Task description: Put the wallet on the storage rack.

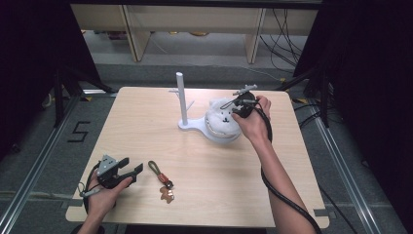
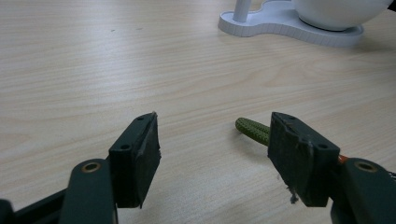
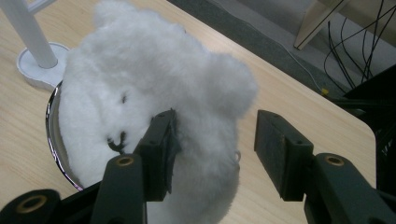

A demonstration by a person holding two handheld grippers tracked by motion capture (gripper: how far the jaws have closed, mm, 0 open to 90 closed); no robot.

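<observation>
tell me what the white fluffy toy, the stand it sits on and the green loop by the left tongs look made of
White fluffy toy: long-pile plush, soft and matte, judging by its fuzzy outline. Stand: looks like smooth white plastic, with a ribbed base edge; a shiny metal-like rim shows under the toy. Green loop: woven cord, by its braided texture.

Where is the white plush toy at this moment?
In the high view, the white plush toy lies in the bowl on the white stand, right of its post, under the right tool.
</observation>
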